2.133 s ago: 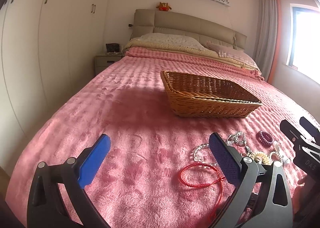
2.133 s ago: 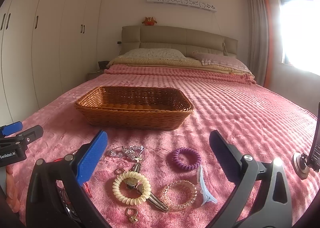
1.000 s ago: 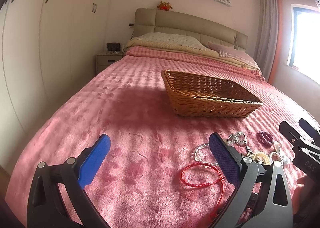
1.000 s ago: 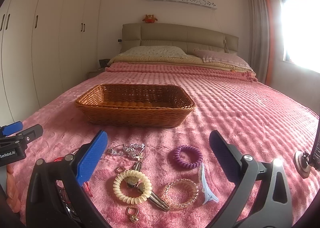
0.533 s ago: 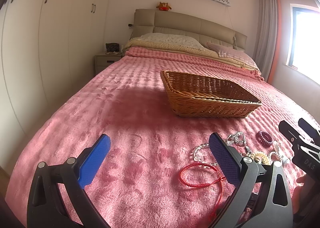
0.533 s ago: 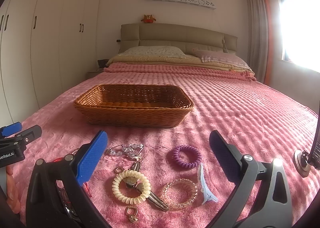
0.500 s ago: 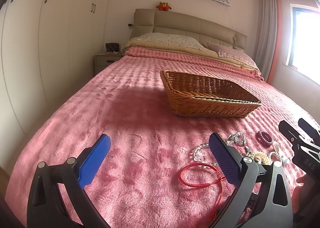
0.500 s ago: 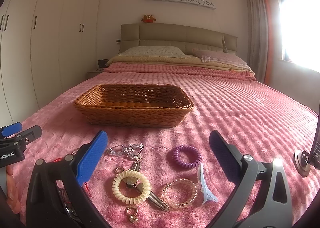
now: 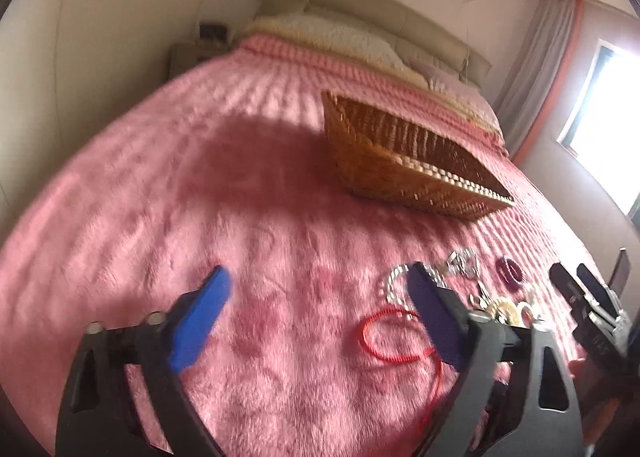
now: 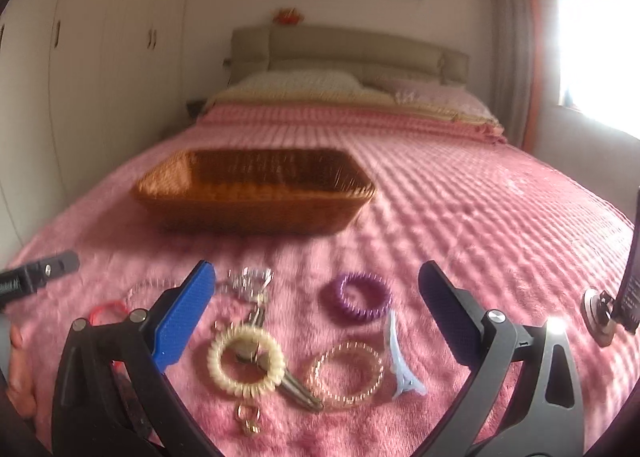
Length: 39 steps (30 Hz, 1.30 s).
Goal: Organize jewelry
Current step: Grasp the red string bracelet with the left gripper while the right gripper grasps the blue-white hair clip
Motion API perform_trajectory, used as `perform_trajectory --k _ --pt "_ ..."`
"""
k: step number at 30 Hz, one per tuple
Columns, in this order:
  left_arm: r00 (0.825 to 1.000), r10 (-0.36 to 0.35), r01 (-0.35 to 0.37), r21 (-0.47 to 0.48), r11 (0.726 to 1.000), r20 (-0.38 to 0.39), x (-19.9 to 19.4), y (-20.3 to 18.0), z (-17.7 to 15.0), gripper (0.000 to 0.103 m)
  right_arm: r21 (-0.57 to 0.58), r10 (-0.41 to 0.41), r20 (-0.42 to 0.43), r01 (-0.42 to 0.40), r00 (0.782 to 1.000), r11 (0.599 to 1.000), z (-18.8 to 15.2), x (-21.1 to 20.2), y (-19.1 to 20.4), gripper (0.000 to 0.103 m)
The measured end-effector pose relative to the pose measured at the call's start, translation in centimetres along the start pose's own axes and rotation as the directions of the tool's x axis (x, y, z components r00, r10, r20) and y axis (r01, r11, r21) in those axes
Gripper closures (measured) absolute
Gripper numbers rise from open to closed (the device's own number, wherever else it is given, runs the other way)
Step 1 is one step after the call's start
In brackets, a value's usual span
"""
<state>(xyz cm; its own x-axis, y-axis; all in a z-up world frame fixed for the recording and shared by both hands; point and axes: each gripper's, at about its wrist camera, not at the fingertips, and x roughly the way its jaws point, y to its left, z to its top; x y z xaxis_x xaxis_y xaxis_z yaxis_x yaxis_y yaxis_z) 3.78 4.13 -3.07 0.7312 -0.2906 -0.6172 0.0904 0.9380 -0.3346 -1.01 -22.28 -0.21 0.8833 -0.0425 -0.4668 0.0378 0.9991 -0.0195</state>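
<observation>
My left gripper [image 9: 320,313] is spread wide w/ nothing between the blue pads, hanging just above the pink blanket [image 9: 168,193]; the view is tilted and blurred. Its right finger sits partly in front of a red cord bracelet [image 9: 390,339] lying flat on the blanket, and a clear bead strand [image 9: 394,283] shows just past that fingertip. My right gripper [image 10: 316,289] is likewise wide apart & empty, low over the jewelry cluster. Between its fingers, from near to far: a small gold charm [image 10: 249,419] at the bottom, a cream coil tie [image 10: 246,363] lying over a metal clip [image 10: 300,389], a clear coil bracelet [image 10: 347,375] just right of it, a pale blue claw clip [image 10: 402,367] touching or nearly touching that bracelet's right edge, can't tell which, then a purple coil tie [image 10: 360,297] farther out and a silvery crystal piece [image 10: 250,281] near the left pad. Everything lies loose on the blanket, apart from the wicker basket [image 10: 256,213], which stands farther up the bed, beyond the cluster; I see nothing inside it, tho blur hides detail. Left gripper's tip pokes in at the right view's left edge. Beyond: headboard [image 10: 352,53], pillows, wardrobe doors on the left, bright window [image 10: 596,57] on the right.
</observation>
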Motion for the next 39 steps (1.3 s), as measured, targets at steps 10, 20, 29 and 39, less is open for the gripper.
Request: perform_trajectory --k 10,20,29,39 --pt "0.972 -0.114 0.113 -0.013 0.993 -0.205 0.5 -0.2 -0.4 0.048 -0.062 -0.021 -0.222 0.007 0.975 0.998 -0.7 -0.9 -4.6 0.042" --pt "0.964 -0.03 0.062 0.115 0.991 -0.266 1.1 -2.4 -0.9 0.077 -0.042 0.025 -0.344 -0.041 0.939 0.998 -2.0 -0.1 -5.7 0.073" --pt "0.954 -0.032 0.08 0.15 0.985 -0.299 1.8 -2.6 -1.1 0.077 -0.001 0.077 -0.394 -0.084 0.916 0.996 -1.6 3.3 -5.9 0.078" --pt "0.944 0.006 0.059 0.186 0.981 -0.33 3.4 -3.4 -1.4 0.089 0.044 0.075 -0.4 -0.063 0.914 0.997 -1.8 5.8 -6.2 0.096"
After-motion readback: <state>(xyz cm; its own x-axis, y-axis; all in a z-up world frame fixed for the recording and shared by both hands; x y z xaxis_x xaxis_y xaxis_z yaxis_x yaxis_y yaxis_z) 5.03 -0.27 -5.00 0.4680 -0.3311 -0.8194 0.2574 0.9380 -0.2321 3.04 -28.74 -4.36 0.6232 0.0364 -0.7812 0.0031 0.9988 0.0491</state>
